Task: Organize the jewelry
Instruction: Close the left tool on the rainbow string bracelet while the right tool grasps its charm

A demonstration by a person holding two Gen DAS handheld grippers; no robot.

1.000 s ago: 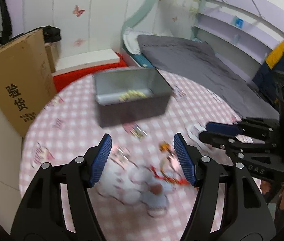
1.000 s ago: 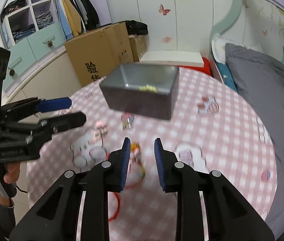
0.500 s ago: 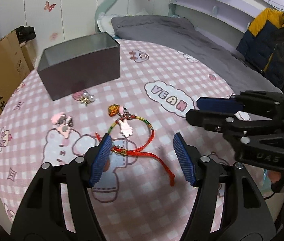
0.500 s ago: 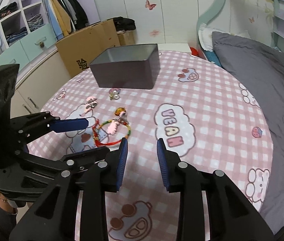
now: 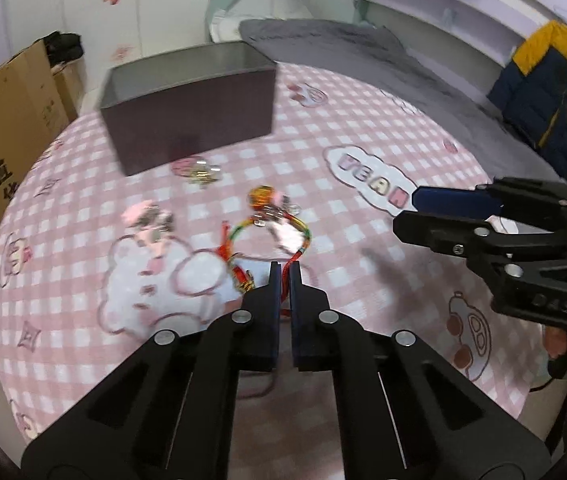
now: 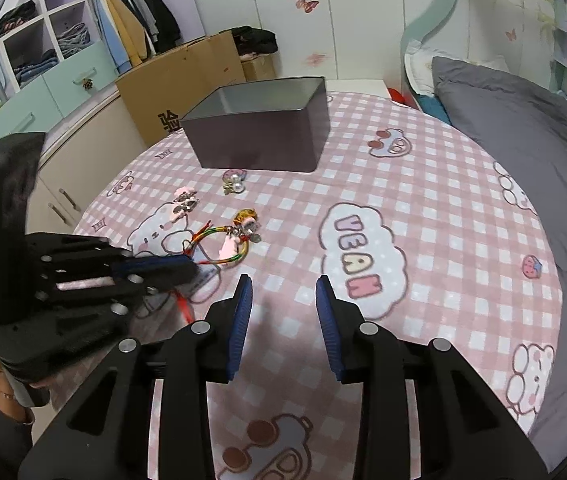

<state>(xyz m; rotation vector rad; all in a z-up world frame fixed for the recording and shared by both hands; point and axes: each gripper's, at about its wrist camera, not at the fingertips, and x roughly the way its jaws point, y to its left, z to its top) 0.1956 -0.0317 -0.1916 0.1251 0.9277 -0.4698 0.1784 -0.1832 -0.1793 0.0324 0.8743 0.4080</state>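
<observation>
Left wrist view: looked steeply down, close over the table (image 5: 363, 128).
Right wrist view: likewise, from the opposite side.
Shared: bracelet (image 5: 271, 232) (image 6: 223, 240), grey box (image 5: 191, 108) (image 6: 259, 128).

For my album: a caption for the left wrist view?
Left gripper pinches the red bracelet cord before a gray tin.

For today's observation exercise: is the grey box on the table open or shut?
Open. The grey box has no lid on it: the right wrist view looks past its rim to the inner walls. Its contents cannot be seen from here.
</observation>
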